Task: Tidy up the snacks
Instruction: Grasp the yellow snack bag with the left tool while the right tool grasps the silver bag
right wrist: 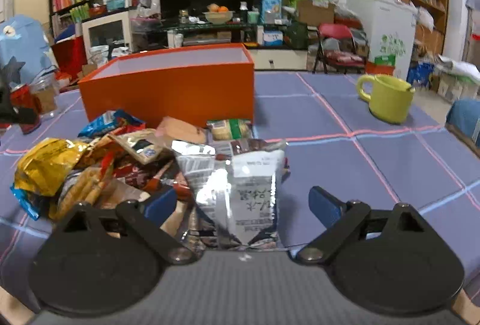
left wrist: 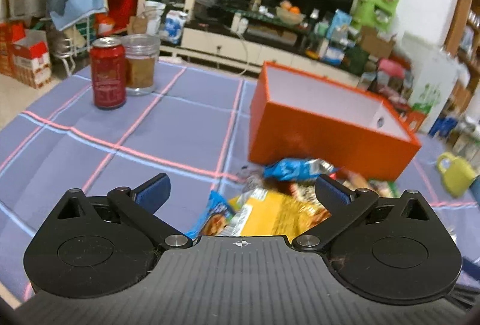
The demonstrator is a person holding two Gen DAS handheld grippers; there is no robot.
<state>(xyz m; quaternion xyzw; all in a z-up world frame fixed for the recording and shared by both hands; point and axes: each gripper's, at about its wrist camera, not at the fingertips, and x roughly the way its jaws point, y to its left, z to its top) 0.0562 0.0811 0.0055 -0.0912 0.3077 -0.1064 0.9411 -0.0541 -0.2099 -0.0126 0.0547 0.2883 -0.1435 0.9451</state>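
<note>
Showing silver packet (right wrist: 240, 190) only from right wrist, red can (left wrist: 108, 73) clear from left

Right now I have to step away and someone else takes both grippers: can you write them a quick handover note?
Left gripper: open, holding nothing, over the yellow packet at the pile's edge.
Right gripper: open, holding nothing; the silver packet lies between its fingers, not gripped.
Snack pile: loose on the checked tablecloth, in front of the orange box.
Done: nothing visibly packed; what shows of the box's inside is bare.
Left: all the snacks, probably into the box.
Nearby: red can, glass jar, green mug.
</note>
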